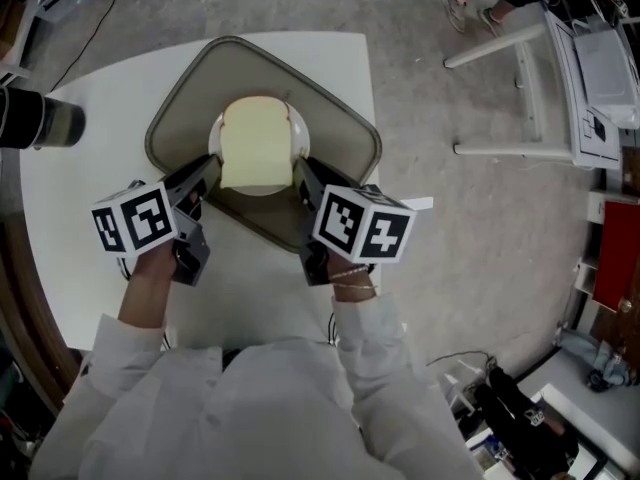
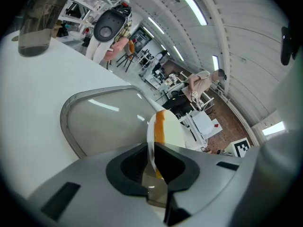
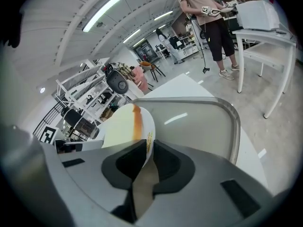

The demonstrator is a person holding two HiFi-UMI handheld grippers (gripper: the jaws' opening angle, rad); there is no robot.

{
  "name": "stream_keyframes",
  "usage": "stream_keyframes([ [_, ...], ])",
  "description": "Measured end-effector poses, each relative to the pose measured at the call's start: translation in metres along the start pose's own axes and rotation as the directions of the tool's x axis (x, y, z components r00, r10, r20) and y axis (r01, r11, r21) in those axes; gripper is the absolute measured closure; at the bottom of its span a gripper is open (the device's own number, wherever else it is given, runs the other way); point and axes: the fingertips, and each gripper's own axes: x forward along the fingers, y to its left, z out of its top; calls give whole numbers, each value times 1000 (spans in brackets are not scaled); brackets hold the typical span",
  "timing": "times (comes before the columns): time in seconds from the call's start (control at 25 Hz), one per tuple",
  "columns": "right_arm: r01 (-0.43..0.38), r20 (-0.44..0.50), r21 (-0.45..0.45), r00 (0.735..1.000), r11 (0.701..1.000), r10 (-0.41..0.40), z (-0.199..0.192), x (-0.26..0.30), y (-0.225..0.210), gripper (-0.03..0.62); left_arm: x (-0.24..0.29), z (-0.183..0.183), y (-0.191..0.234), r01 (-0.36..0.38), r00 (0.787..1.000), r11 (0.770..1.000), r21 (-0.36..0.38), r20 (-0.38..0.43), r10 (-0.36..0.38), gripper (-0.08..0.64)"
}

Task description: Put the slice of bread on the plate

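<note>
Observed: the slice of bread [image 1: 257, 144] lies flat on the white plate [image 1: 301, 128], and the plate sits within the grey tray [image 1: 340, 118] on the white bench [image 1: 80, 218]. The left tongs [image 1: 207, 175] are pinched on the plate's left rim. The right tongs [image 1: 303, 173] are pinched on its right rim, directly opposite. Each gripper view confirms a thin white rim clamped between the dark pads, with the bread just beyond the bite and not touched by them. Whether the plate rests on the tray or is raised clear of it cannot be determined. Assessment: the bread is already in place, so the step in hand appears to be handling the loaded plate. Recommendations: hold both grips at equal height so the plate remains level and the slice does not slide. Move both hands as one, without pulling apart or twisting. Confine the bite to the rim, short of the bread. If setting down, land the plate flat before releasing either grip.
</note>
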Motion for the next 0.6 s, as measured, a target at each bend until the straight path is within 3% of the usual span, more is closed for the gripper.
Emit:
stream_keyframes([
  [0.24,7,-25,20,1000,1000,-7,-1,12,-10,538,14,0,9,-18,1000,999,-31,-6,18,511],
  [0.6,25,-39,16,999,1000,-25,-2,18,-12,538,17,3,14,-82,997,997,-1,-12,82,511],
])
